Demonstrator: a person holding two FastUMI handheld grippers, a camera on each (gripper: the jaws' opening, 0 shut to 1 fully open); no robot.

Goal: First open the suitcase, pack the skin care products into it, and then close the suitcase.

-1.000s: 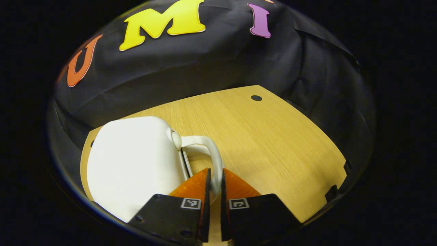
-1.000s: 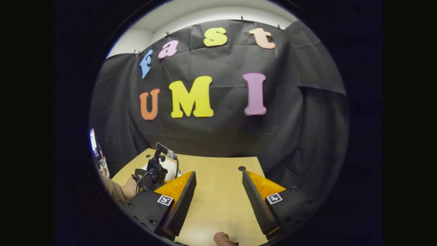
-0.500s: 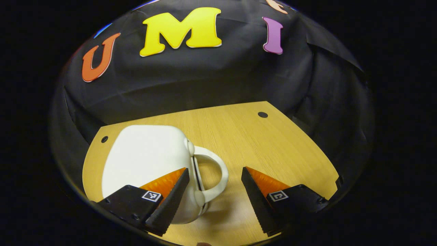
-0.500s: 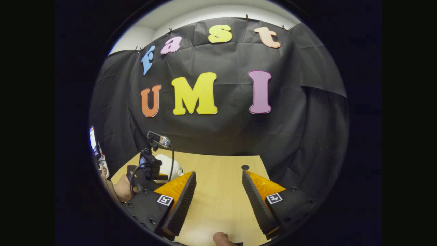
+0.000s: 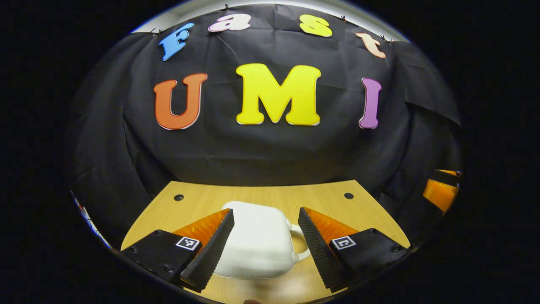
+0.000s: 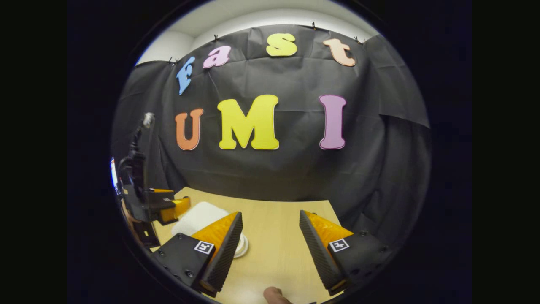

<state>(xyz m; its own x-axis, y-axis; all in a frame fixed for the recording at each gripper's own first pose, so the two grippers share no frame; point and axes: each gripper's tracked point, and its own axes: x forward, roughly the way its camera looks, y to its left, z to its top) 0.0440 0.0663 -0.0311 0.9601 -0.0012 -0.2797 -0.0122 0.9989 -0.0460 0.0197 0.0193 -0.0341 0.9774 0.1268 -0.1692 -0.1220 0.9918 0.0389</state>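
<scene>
I see the white suitcase lying closed on the tabletop, toward its left edge. My left gripper hangs above it, jaws wide and holding nothing. My right gripper is wide too, over bare wood.

The suitcase lies flat on the surface, its handle toward the right in the left gripper view. The left tool hangs above it, fingers spread to either side. In the right gripper view the suitcase sits left of the right tool, below the left tool, with the booth wall behind
</scene>
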